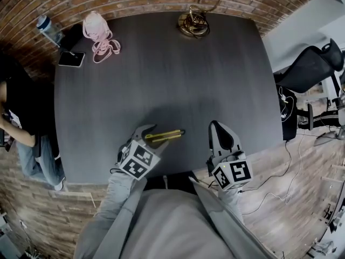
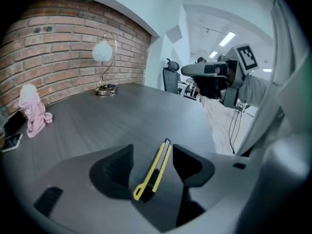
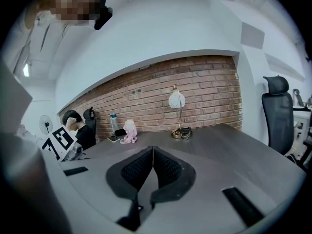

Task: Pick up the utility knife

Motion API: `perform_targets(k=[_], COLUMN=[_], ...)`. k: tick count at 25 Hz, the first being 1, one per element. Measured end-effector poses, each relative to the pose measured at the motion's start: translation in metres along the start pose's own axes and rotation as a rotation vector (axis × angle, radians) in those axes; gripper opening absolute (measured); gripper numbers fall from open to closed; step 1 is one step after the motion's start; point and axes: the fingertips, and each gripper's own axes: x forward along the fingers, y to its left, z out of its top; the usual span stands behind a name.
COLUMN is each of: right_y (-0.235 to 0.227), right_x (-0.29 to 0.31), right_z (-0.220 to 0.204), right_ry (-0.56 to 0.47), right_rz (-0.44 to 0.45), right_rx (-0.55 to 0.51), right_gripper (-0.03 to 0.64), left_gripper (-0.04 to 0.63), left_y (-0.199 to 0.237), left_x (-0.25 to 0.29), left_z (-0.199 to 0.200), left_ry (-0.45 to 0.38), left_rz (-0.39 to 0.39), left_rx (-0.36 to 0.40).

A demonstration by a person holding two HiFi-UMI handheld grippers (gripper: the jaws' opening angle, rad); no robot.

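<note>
The utility knife [image 1: 164, 136] is yellow and black and lies flat on the dark table [image 1: 161, 74] near its front edge. My left gripper [image 1: 149, 133] is at the knife's left end, angled down, and its jaws stand wide open. In the left gripper view the knife [image 2: 153, 172] lies lengthwise between the two jaws of the left gripper [image 2: 152, 152], and neither pad touches it. My right gripper [image 1: 215, 126] hovers to the right of the knife, apart from it. Its jaws meet with nothing between them in the right gripper view, right gripper [image 3: 153, 151].
A brass lamp [image 1: 194, 21] stands at the table's far edge. A pink cord bundle [image 1: 99, 35], a phone [image 1: 71, 59] and a bottle [image 1: 49, 30] sit at the far left corner. A person [image 1: 21, 117] sits at the left side; an office chair [image 1: 310, 69] stands at the right.
</note>
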Motion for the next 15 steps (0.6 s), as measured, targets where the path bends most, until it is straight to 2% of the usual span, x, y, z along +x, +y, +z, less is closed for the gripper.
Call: perform_targets(k=[9, 15], right_y=[-0.003, -0.005], right_x=[-0.003, -0.008], right_z=[-0.012, -0.02], right_ry=[0.025, 0.041], right_rz=[-0.014, -0.035], right_rx=[0.019, 0.036], right_gripper=[0.018, 0.018], left_gripper=[0.232, 0.232], left_y=[-0.013, -0.014], left_x=[0.033, 0.046], left_z=[-0.037, -0.05], left_ry=[0.163, 0.213], left_rz=[-0.092, -0.11], left_rx=[0.19, 0.234])
